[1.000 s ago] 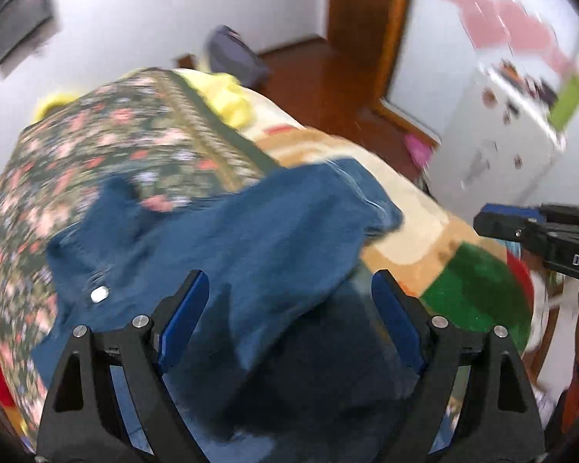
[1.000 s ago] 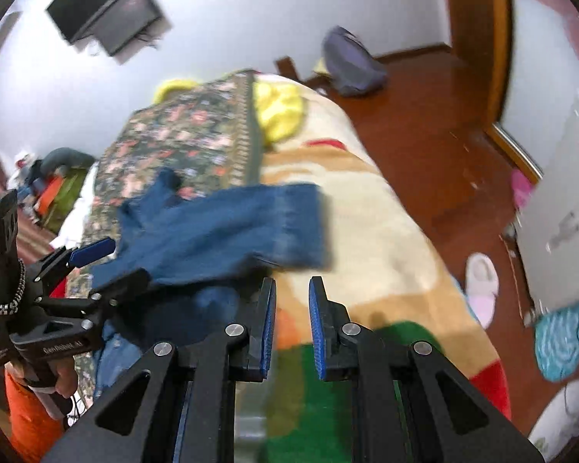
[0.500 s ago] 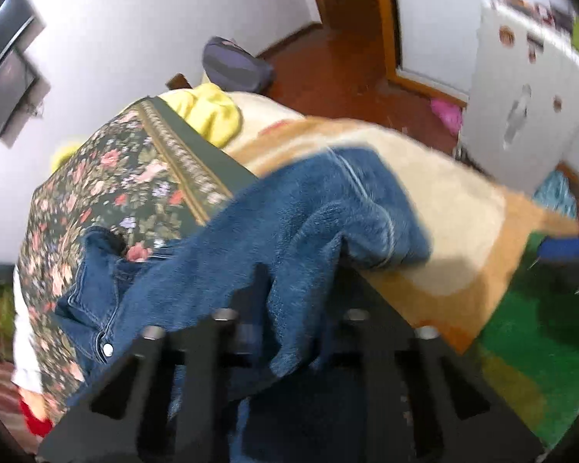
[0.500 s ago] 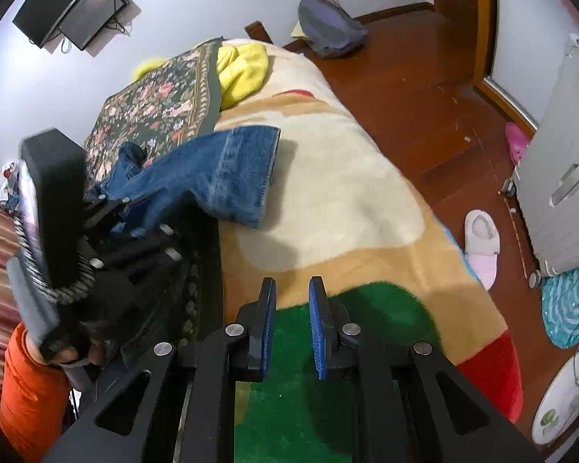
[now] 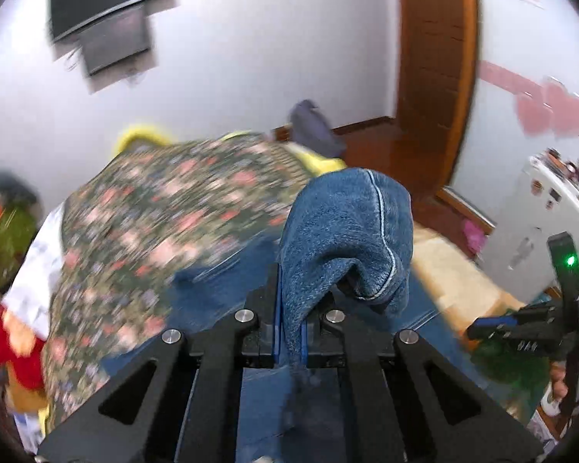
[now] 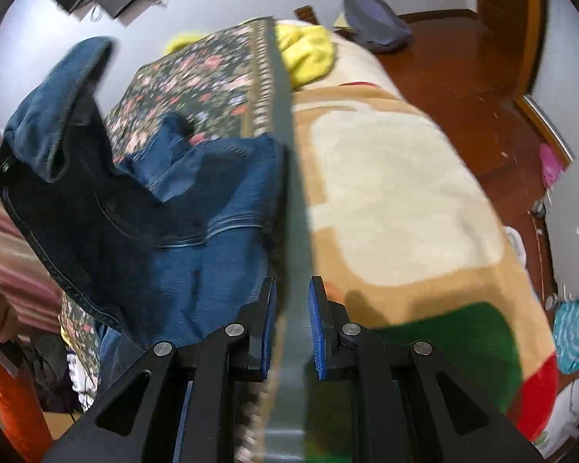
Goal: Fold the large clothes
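A pair of blue jeans [image 6: 197, 216] lies on the bed over a dark floral blanket [image 6: 208, 77]. My left gripper [image 5: 291, 332] is shut on a fold of the jeans' leg [image 5: 347, 231] and holds it lifted above the bed. In the right wrist view that lifted leg [image 6: 54, 104] hangs at the far left. My right gripper [image 6: 292, 332] has its jaws a small gap apart, and the blanket's grey border band [image 6: 289, 200] runs between them; whether the pads touch it is unclear. It also shows at the right edge of the left wrist view [image 5: 521, 328].
A cream, tan, green and red fleece blanket [image 6: 397, 200] covers the right half of the bed. A yellow cloth [image 6: 308, 54] lies at the far end. A grey bag [image 6: 374, 31] sits on the wooden floor. A white cabinet [image 5: 548, 223] stands at right.
My left gripper closed on the jeans' leg and raised it off the bed. My right gripper moved left onto the floral blanket's border, still nearly shut.
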